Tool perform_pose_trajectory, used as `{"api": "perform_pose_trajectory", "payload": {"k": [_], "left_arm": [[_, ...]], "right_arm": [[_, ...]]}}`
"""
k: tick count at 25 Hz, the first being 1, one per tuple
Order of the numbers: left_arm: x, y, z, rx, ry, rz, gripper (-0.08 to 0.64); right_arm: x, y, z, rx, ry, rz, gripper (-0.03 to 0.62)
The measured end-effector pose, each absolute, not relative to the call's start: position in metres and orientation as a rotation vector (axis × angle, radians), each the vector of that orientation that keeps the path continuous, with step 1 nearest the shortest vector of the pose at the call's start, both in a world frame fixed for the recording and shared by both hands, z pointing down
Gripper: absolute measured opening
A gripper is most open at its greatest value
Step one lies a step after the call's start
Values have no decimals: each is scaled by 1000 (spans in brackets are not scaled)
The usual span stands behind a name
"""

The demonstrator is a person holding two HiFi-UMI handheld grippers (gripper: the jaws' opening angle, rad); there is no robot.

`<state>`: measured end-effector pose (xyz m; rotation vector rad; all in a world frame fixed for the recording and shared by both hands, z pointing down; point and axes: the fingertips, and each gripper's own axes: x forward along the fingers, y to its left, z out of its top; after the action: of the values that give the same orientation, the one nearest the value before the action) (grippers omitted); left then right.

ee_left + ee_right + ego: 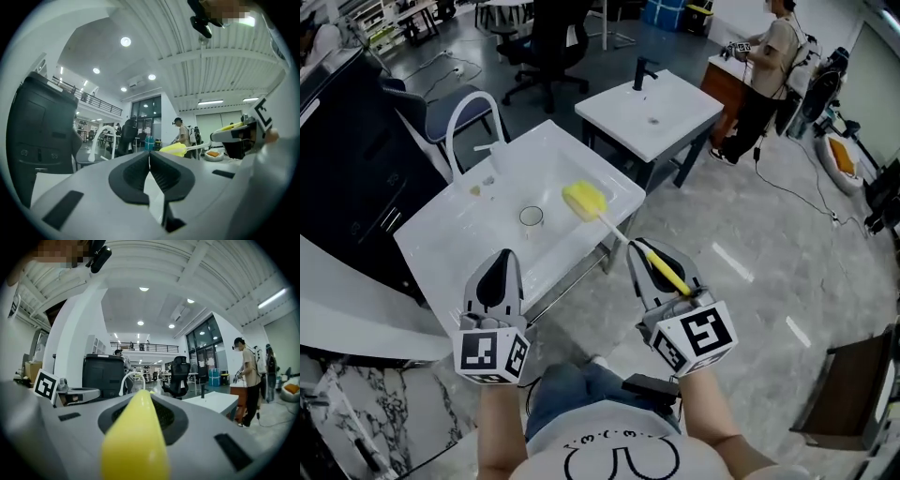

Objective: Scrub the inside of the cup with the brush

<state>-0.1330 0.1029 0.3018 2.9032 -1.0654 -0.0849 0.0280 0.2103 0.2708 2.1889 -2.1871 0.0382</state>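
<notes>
While the cup [531, 217] stands untouched in the white sink basin [464, 239], a little left of the head view's centre, we judge that the approach is in hand and no scrubbing has begun. We see the right gripper [649, 249] clamped on the yellow handle of the brush [584, 200], which fills the gap between its jaws in the right gripper view. The left gripper [503, 255] sits at lower left with its jaws pressed together on nothing, well short of the cup.

We read the brush's long axis as a diagonal in the head view, from the handle at lower right, along the white stem, to the yellow sponge head at upper left. That head points up and left and sits just right of the cup, apart from it; whether it touches the basin we cannot tell. The cup looks upright, mouth upward.

Next, in our judgement, the left jaws must part and take the cup to steady it, and the brush must tip head-down to enter the mouth
</notes>
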Motion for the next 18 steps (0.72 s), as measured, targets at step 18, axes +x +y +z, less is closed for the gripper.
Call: {"api": "perform_pose_trajectory", "payload": {"k": [18], "left_arm": [[-80,-47,429,2715,-1083,363,236]], "right_arm": [[95,25,325,1931,-2311,241,43]]}}
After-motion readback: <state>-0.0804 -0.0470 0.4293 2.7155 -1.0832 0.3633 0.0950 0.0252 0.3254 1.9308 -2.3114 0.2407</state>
